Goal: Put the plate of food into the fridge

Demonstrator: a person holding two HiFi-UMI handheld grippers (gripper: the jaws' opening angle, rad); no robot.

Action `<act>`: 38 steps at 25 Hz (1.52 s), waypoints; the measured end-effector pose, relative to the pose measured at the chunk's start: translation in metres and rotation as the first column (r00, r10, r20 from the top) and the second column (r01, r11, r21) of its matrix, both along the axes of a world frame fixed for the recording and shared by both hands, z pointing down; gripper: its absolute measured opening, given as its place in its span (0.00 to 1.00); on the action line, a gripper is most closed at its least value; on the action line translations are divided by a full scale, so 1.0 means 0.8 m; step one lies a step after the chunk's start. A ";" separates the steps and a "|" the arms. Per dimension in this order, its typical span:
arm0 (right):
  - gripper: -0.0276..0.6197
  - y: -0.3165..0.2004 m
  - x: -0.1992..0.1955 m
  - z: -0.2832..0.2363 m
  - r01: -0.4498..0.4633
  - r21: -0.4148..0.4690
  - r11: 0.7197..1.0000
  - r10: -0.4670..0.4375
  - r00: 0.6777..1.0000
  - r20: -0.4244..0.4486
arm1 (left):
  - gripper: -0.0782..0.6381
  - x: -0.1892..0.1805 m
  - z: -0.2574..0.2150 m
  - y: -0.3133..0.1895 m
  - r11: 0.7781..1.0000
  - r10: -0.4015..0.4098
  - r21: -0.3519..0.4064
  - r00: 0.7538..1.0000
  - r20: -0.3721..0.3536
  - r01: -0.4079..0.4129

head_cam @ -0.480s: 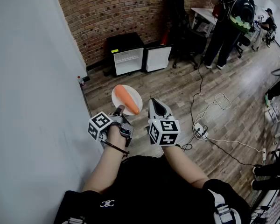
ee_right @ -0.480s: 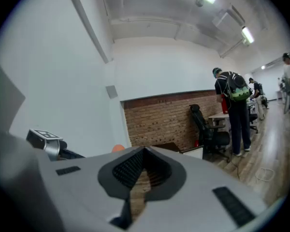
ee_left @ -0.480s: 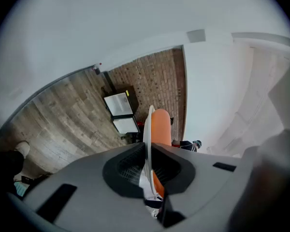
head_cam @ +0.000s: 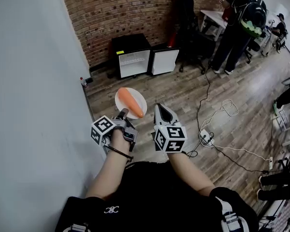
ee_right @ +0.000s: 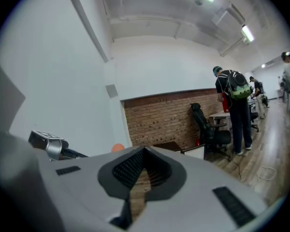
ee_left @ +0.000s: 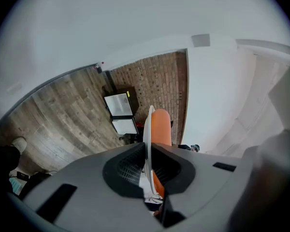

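A white plate (head_cam: 124, 102) with an orange carrot (head_cam: 131, 102) on it is held in the air above the wooden floor. My left gripper (head_cam: 123, 115) is shut on the plate's near rim; in the left gripper view the plate (ee_left: 149, 124) stands edge-on between the jaws with the carrot (ee_left: 160, 127) on its right face. My right gripper (head_cam: 161, 109) is beside the plate, shut and holding nothing. The small black fridge (head_cam: 130, 57) stands open against the brick wall ahead, its white door (head_cam: 164, 60) swung to the right. From the right gripper view the carrot's tip (ee_right: 118, 148) shows at left.
A grey wall (head_cam: 34, 81) runs along my left, with a small bottle (head_cam: 83, 83) at its foot. A black office chair (head_cam: 191, 37) and a standing person (head_cam: 237, 23) are at the back right. Cables and a power strip (head_cam: 206, 136) lie on the floor to my right.
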State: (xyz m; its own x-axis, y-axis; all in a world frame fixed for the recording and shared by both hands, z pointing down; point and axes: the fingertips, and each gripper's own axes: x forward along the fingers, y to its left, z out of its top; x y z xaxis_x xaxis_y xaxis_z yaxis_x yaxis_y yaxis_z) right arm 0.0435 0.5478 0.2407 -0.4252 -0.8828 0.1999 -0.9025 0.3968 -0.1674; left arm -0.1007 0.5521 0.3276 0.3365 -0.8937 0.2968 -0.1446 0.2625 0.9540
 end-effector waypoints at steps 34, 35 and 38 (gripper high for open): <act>0.06 -0.430 0.014 0.014 0.117 -0.059 0.991 -0.117 0.993 0.009 | 0.15 0.015 0.018 -0.392 0.999 -0.031 -0.013 0.999 0.025 0.032; 0.06 -0.442 0.017 0.016 0.123 -0.061 0.991 -0.122 0.992 0.009 | 0.15 0.018 0.020 -0.403 0.999 -0.036 -0.014 0.999 0.025 0.037; 0.06 -0.477 0.025 0.021 0.141 -0.068 0.988 -0.141 0.990 0.012 | 0.15 0.027 0.024 -0.434 0.998 -0.056 -0.012 0.998 0.016 0.056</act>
